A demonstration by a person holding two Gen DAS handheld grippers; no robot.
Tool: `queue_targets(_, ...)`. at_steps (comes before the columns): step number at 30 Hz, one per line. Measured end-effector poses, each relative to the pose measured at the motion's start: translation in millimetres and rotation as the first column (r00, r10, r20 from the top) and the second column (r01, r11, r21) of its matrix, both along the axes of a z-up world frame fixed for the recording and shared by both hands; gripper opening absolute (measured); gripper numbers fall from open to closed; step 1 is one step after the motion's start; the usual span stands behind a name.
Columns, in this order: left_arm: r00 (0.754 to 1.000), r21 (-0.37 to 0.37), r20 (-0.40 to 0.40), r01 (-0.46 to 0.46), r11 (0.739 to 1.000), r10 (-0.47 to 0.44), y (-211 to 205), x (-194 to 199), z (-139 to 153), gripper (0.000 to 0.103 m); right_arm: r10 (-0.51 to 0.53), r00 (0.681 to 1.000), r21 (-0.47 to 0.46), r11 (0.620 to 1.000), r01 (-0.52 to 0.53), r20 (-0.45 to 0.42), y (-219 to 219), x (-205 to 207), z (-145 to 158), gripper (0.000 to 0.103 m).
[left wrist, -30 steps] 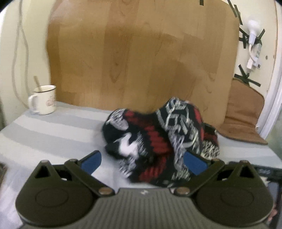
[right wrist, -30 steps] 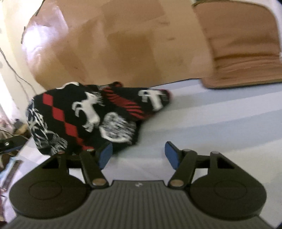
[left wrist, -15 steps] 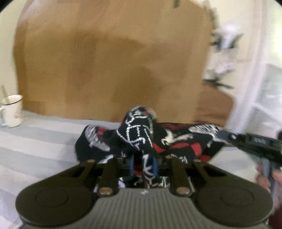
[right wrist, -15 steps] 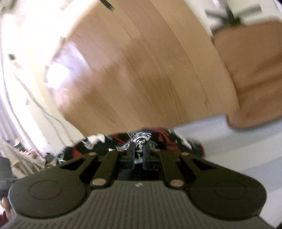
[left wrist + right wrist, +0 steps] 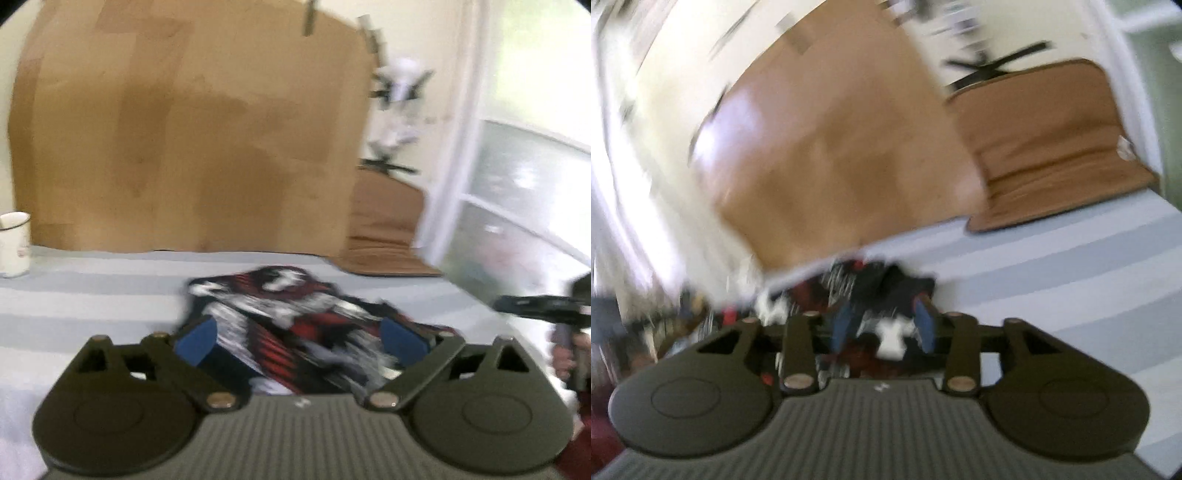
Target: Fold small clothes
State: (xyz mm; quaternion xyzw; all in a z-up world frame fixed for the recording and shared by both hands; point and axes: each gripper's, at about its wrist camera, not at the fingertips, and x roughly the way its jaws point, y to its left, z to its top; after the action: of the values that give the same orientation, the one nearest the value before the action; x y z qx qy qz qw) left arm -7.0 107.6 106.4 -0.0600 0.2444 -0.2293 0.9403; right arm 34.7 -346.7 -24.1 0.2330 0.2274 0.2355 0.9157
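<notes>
Change: both hand-held grippers were pinched on the patterned garment [image 5: 295, 325] half a second ago; their jaws have just been opening.
Left hand-held gripper [image 5: 301, 338]: spread wide, cloth between, unpressed.
Right hand-held gripper [image 5: 884, 326]: half open, pads apparently clear of the cloth.
Garment: mid striped worktop [image 5: 92, 295], nearer its back edge.
Technique: lift clear before regrasping, so the fold lies undisturbed.

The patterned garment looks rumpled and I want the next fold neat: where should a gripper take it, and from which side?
Probably pinch the patterned garment at its far edge, near the wooden board, coming in low over the striped cloth. It lies low and bunched, so only an outer edge offers a thin layer to lift.
</notes>
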Motion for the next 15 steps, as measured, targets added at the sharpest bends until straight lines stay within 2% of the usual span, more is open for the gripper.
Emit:
queue_targets(2, 0.994, 0.010, -0.098, -0.051, 0.999, 0.052, 0, 45, -7, 0.100, -0.029, 0.999, 0.051, 0.998, 0.030, -0.019, 0, 27, -6, 0.059)
queue_targets(3, 0.988, 0.001, -0.144, -0.058, 0.998, 0.057, -3, 65, -13, 0.099, -0.041, 0.998, 0.047, 0.998, 0.043, -0.041, 7, 40, -11, 0.063)
queue_targets(4, 0.978, -0.012, -0.198, -0.066, 0.998, 0.062, -7, 87, -21, 0.094, -0.048, 0.996, 0.034, 0.998, 0.051, -0.073, 15, 50, -17, 0.071)
queue_targets(5, 0.969, -0.012, -0.238, -0.077, 0.997, 0.071, -15, 101, -28, 0.086, -0.046, 0.993, 0.021, 0.999, 0.049, -0.104, 23, 59, -25, 0.074)
queue_targets(7, 0.944, 0.001, -0.319, -0.093, 0.996, 0.089, -24, 126, -46, 0.027, -0.014, 0.987, 0.000, 1.000, 0.015, -0.159, 41, 76, -38, 0.074)
queue_targets(8, 0.934, 0.010, -0.344, -0.096, 0.995, 0.094, -25, 128, -54, 0.016, 0.008, 0.983, -0.005, 1.000, -0.009, -0.182, 50, 78, -45, 0.073)
queue_targets(9, 0.932, 0.017, -0.348, -0.102, 0.995, 0.101, -26, 127, -57, 0.015, 0.033, 0.979, -0.013, 0.999, -0.037, -0.201, 59, 81, -52, 0.072)
queue_targets(10, 0.938, 0.029, -0.326, -0.115, 0.993, 0.118, -23, 117, -57, 0.014, 0.053, 0.977, -0.032, 0.998, -0.061, -0.207, 65, 79, -55, 0.056)
queue_targets(11, 0.949, 0.054, -0.284, -0.124, 0.991, 0.134, -20, 104, -52, 0.013, 0.078, 0.976, -0.069, 0.993, -0.094, -0.202, 77, 81, -56, 0.035)
queue_targets(13, 0.968, 0.089, -0.202, -0.136, 0.987, 0.152, -14, 77, -37, 0.012, 0.097, 0.983, -0.149, 0.981, -0.120, -0.153, 87, 70, -48, 0.034)
queue_targets(15, 0.979, 0.075, -0.145, -0.132, 0.988, 0.141, 3, 40, -22, 0.010, 0.132, 0.986, -0.177, 0.973, -0.149, -0.103, 87, 65, -41, 0.036)
